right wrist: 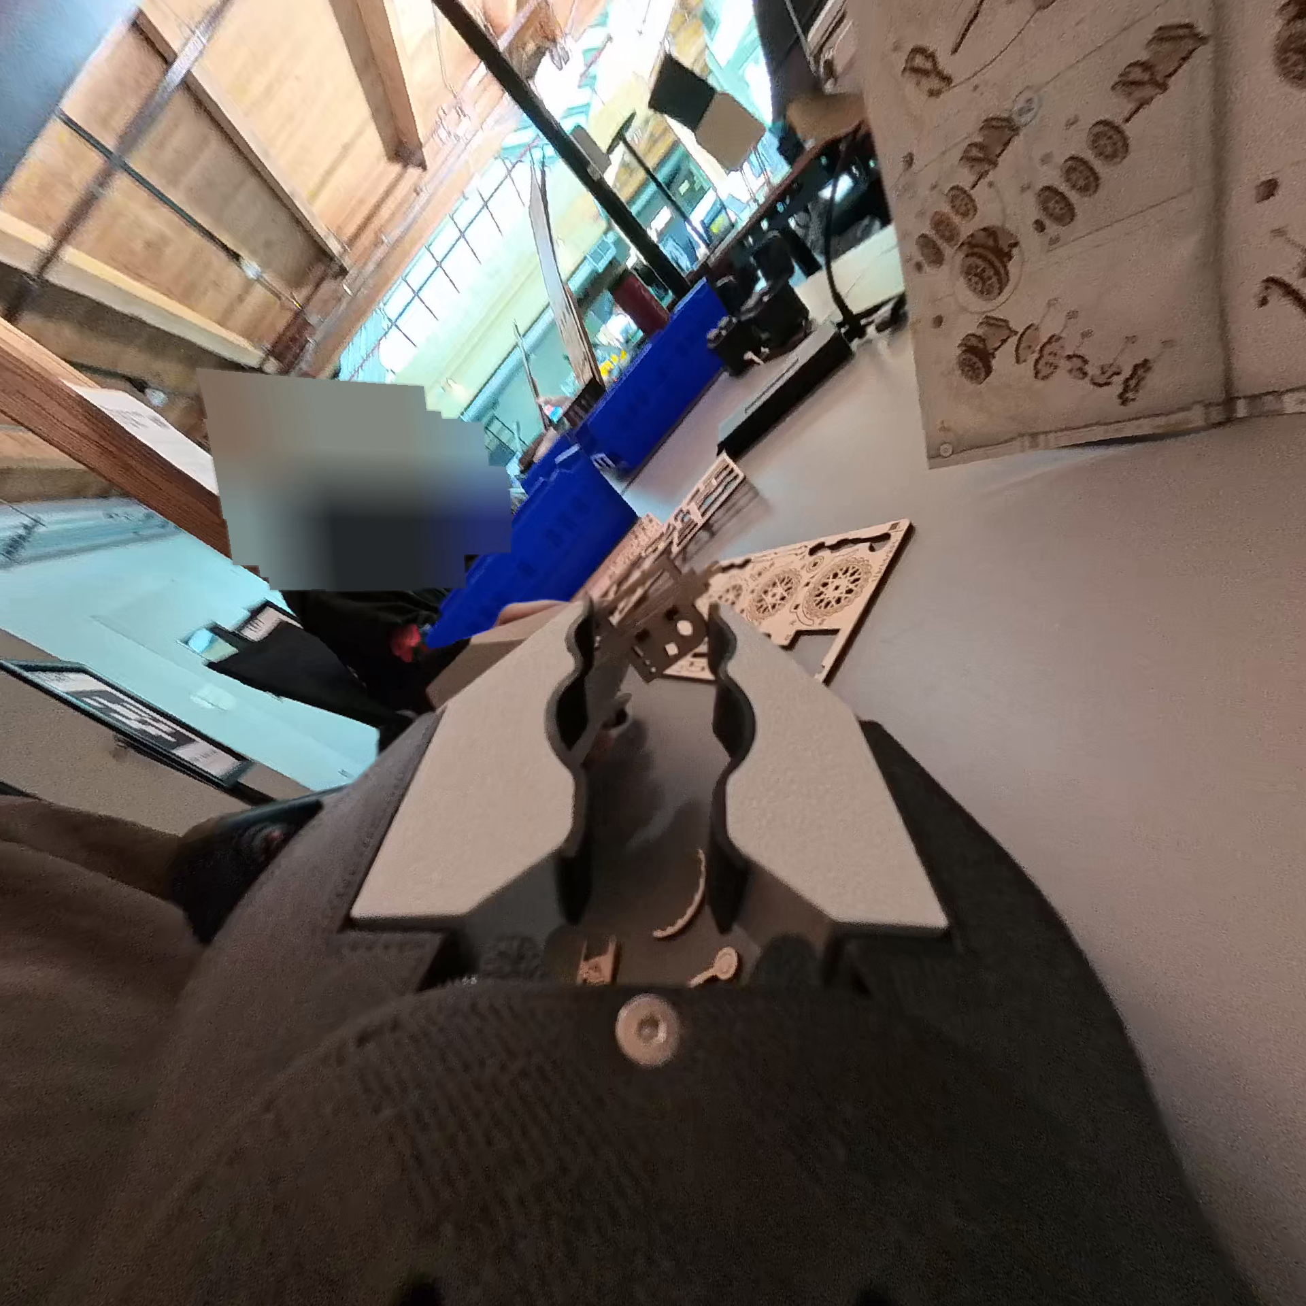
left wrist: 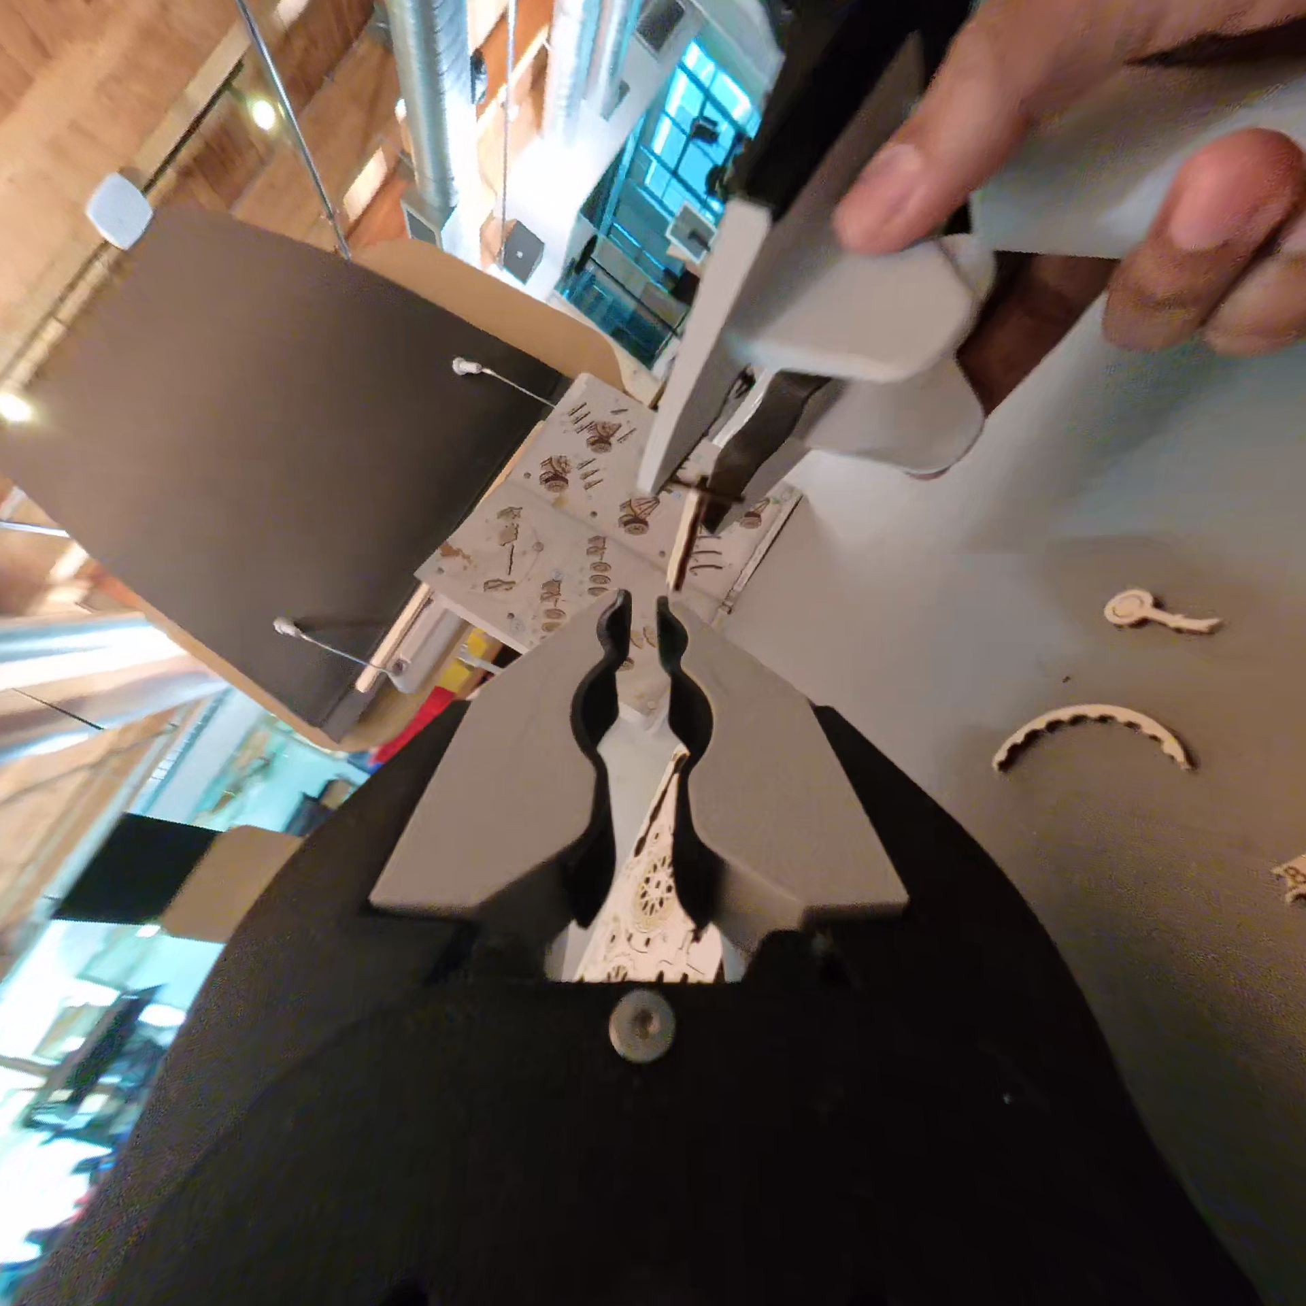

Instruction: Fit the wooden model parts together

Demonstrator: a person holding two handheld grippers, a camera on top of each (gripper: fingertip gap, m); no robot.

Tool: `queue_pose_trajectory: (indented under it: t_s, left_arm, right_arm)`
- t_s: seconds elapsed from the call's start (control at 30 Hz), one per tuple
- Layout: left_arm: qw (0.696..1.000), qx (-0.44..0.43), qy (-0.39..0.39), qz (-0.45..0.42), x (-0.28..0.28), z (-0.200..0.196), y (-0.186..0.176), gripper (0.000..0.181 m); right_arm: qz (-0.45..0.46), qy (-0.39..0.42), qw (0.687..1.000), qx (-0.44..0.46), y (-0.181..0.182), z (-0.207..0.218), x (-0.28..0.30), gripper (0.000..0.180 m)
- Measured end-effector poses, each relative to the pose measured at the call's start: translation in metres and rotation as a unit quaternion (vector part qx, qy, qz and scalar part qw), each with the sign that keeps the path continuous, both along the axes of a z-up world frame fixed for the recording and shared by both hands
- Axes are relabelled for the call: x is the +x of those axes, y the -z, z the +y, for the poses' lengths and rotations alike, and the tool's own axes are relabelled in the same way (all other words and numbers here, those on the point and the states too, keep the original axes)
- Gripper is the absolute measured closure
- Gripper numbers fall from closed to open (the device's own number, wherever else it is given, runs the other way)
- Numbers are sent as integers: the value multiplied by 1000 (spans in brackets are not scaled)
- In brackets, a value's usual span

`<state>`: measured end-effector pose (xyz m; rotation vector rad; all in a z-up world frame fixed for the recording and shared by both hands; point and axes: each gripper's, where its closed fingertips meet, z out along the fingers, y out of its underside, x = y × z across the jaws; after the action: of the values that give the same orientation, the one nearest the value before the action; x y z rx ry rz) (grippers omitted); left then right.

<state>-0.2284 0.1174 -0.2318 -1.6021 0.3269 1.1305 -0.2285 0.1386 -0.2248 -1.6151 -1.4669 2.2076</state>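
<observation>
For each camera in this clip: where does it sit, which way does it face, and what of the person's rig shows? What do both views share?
Left wrist view: on the left gripper, looking along its narrowly parted jaws over the grey table toward the instruction sheet; the right gripper and a hand show ahead.
Right wrist view: on the right gripper, jaws around a wooden part, facing the fretwork sheet.
Shared: grey table, instruction sheet, toothed arc, key-shaped piece.
</observation>
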Motion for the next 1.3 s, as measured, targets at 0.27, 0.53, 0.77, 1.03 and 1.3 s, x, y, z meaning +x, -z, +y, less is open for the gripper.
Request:
queue_pose_trajectory:
  t_s: [0.27,0.53,0.77,1.03,1.3]
  left_arm:
    - [971,151,54,-177,-14,-22,-34,169]
    - [810,273,198,-480,-24,-34,-49,157]
    - [768,248,205,-553,-27,-22,-38,109]
    - [820,221,182,-496,-16,-15,-38,120]
    - [814,223,182,-504,-18,-15,-37,122]
  right_arm:
    - [53,-43,993,-97,-20,11,19,149]
    - [83,-76,991,-69,-22,-1,28,149]
    - [75,-60,991,-93,-21,7,25,149]
    - [75,-57,991,-94,-20,8,25,149]
    - [75,-56,991,-97,-21,9,25,149]
